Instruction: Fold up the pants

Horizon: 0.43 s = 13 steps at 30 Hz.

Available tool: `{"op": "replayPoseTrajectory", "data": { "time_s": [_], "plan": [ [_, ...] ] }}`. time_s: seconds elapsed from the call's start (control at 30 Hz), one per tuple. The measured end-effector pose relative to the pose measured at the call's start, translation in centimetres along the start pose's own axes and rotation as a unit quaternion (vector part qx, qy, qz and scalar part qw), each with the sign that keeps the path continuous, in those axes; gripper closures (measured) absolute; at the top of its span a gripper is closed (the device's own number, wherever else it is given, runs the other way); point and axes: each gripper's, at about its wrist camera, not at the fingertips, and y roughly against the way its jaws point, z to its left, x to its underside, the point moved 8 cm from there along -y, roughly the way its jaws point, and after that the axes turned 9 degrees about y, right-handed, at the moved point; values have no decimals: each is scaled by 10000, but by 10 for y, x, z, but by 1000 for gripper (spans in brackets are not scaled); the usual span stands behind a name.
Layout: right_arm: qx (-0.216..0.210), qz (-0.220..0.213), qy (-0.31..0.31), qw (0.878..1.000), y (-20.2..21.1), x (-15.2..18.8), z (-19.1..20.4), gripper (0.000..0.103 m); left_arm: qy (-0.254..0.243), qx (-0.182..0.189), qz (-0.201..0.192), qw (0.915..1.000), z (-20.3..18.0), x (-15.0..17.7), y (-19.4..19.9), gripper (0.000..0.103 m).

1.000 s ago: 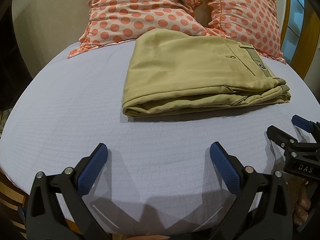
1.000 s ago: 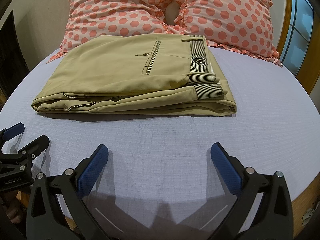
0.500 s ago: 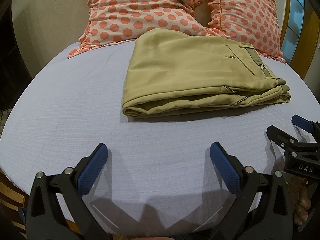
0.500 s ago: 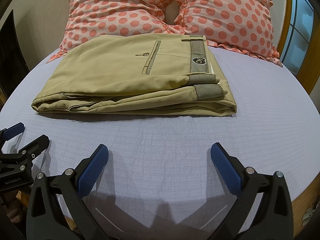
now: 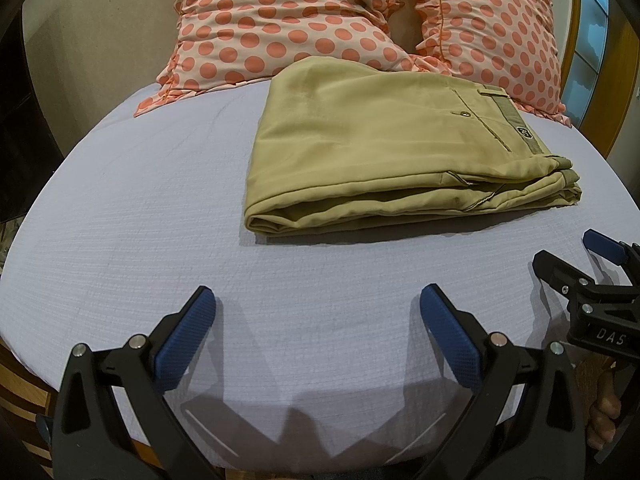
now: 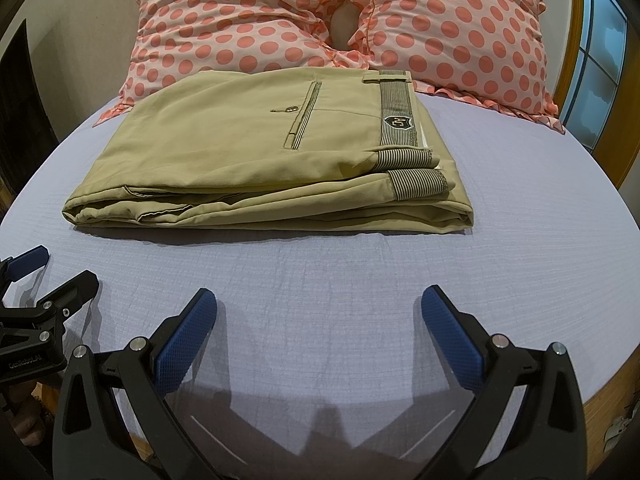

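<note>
Khaki pants [image 5: 384,152] lie folded in a flat rectangular stack on the lavender bed sheet [image 5: 140,208], back pocket and striped waistband on top; they also show in the right wrist view [image 6: 272,160]. My left gripper [image 5: 316,312] is open and empty, hovering over the sheet near the bed's front edge, well short of the pants. My right gripper [image 6: 320,312] is open and empty, also short of the pants. Each gripper shows in the other's view: the right one [image 5: 568,256] at the right edge, the left one [image 6: 56,272] at the left edge.
Two pink pillows with coral dots [image 6: 248,24] [image 6: 460,28] lean at the head of the bed behind the pants. A wooden bed frame [image 6: 612,380] runs along the edge. A window [image 6: 600,60] is at the far right.
</note>
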Motion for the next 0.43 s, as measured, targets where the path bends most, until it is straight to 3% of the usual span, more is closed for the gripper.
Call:
{"op": "replayPoseTrajectory", "data": {
  "time_s": [0.43],
  "plan": [
    [-5, -4, 5, 10000, 0, 0, 0, 1, -24, 10, -4, 10000, -2, 0, 0, 2]
  ]
}}
